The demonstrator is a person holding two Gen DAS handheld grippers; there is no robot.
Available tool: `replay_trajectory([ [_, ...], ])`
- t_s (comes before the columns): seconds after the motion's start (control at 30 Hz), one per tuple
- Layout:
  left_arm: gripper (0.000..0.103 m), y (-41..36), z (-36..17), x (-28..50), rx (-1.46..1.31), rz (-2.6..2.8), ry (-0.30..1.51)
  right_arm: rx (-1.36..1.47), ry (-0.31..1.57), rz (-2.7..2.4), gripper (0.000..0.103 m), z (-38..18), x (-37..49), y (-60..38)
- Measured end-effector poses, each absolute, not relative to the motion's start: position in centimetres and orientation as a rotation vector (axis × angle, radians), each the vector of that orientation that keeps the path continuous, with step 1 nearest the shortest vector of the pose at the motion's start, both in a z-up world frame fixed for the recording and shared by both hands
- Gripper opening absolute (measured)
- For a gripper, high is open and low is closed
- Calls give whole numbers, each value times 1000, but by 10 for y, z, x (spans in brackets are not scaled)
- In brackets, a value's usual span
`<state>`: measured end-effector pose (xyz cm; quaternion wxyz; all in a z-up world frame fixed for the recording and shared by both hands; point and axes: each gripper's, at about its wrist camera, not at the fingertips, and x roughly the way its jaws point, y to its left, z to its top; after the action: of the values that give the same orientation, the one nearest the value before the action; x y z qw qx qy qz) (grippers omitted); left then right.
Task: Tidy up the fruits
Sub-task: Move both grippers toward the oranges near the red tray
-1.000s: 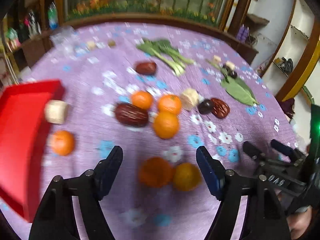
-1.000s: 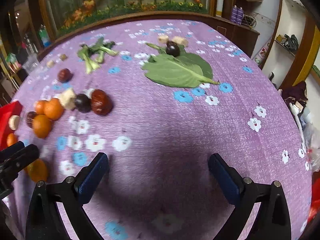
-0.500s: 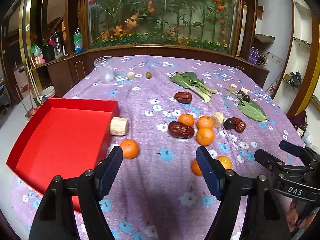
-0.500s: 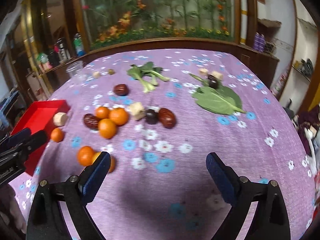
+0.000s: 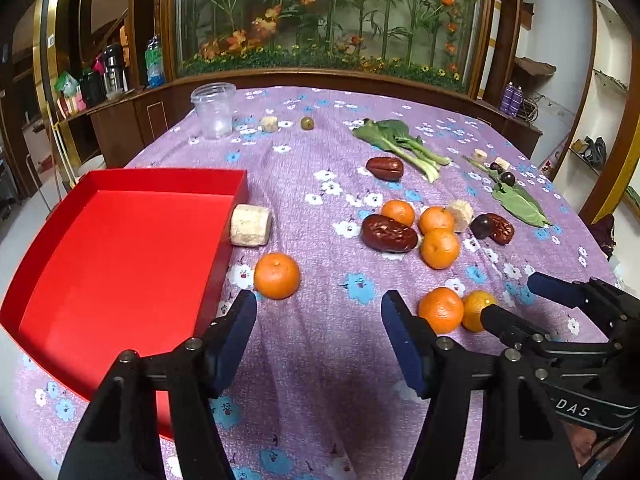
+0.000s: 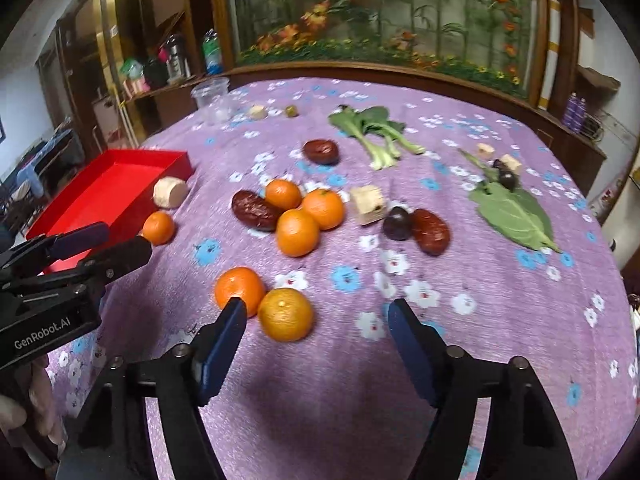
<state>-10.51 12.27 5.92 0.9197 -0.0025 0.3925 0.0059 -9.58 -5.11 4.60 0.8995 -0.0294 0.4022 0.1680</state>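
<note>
The right gripper (image 6: 316, 316) hangs with jaws spread above the purple tablecloth (image 6: 500, 320). Just beyond its left finger lie two oranges (image 6: 262, 304), touching. Farther from them sit three more oranges (image 6: 302, 214) beside a date (image 6: 256, 210). The red tray (image 6: 108, 188) lies far left, the left gripper (image 6: 104, 244) before it.

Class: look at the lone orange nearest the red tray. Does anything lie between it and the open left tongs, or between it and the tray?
Nothing visible does. The lone orange sits just beyond the left tongs, beside the red tray; the beige chunk lies farther back.
</note>
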Motion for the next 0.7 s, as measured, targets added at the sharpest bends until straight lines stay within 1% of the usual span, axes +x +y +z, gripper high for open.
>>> replay_trajectory([
  [0.7, 64, 124, 46, -94, -17, -10, 833, -70, 875, 402, 77, 33, -80, -38],
])
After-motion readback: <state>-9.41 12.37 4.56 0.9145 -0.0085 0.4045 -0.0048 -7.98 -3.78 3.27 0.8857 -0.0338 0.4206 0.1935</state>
